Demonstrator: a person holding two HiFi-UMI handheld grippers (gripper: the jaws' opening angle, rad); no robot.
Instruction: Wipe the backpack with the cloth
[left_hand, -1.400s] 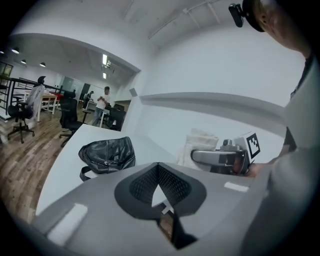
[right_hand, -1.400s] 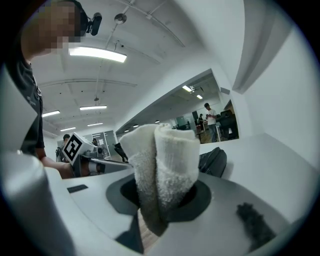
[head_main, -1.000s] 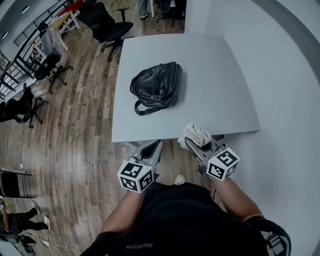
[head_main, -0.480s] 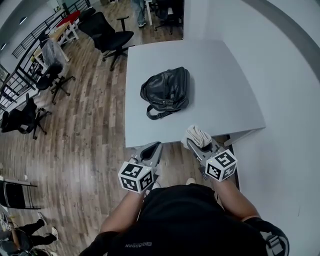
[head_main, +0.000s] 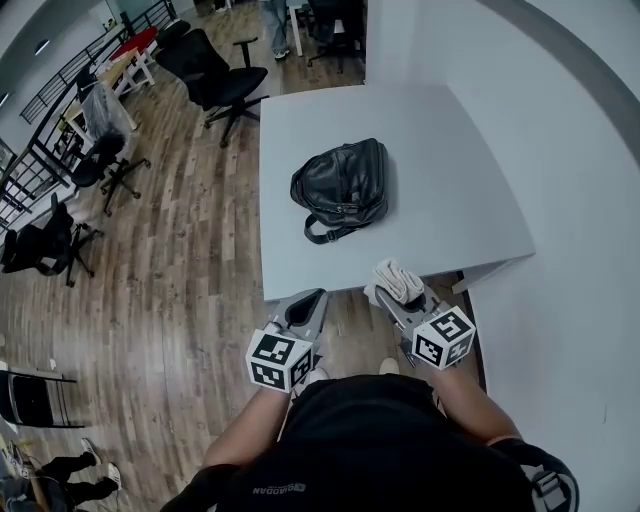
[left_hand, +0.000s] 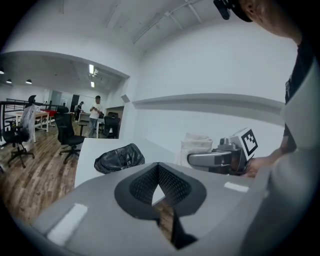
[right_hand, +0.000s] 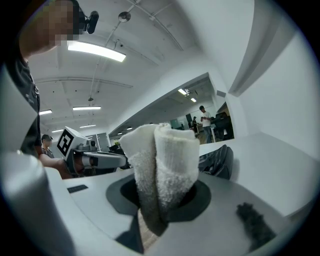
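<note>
The backpack is gleaming, glossy creased black leather; the cloth is showing rough white terry; the table is looking smooth, matt.

No legible text; only illegible upside-down lettering on the person's black shirt

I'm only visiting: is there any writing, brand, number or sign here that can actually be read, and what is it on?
No text here can be read with certainty.
A short white print on the person's black shirt: upside down and too small to read.
The left marker cube and the right marker cube: black-and-white square patterns only, no letters or numbers.
On the backpack and the cloth: no label shows.
</note>
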